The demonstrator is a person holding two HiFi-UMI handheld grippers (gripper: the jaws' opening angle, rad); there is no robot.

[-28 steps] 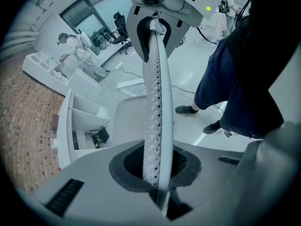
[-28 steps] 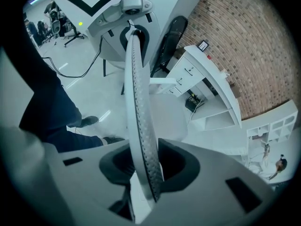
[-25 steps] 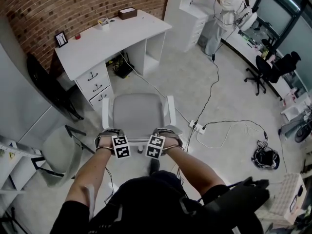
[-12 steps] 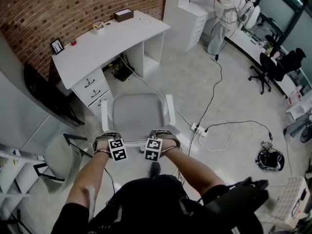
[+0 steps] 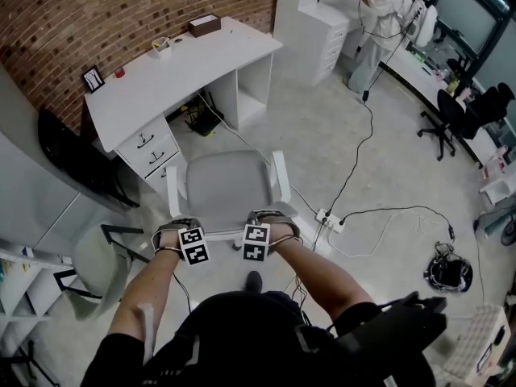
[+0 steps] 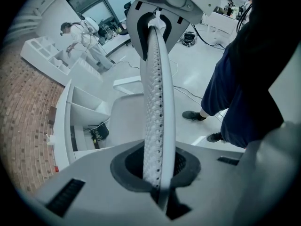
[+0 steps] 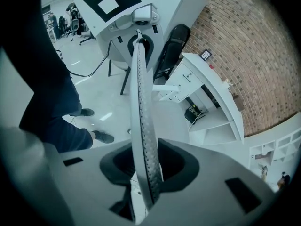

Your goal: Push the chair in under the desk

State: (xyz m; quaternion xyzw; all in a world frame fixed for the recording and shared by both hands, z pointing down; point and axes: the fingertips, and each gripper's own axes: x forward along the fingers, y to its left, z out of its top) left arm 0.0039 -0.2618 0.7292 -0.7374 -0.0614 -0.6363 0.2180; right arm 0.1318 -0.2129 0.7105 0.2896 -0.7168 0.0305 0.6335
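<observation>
Two pinch the chair (image 5: 226,185) by its back edge: left gripper (image 5: 181,232), jaws just closing tighter, & right gripper (image 5: 269,226). Seat front points up-frame twd desk (image 5: 185,64) at upper left.

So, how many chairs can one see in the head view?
4: the gray chair before the desk; a second gray chair at lower left; a black chair by the brick wall; a black office chair far right. Others may hide near it.
</observation>
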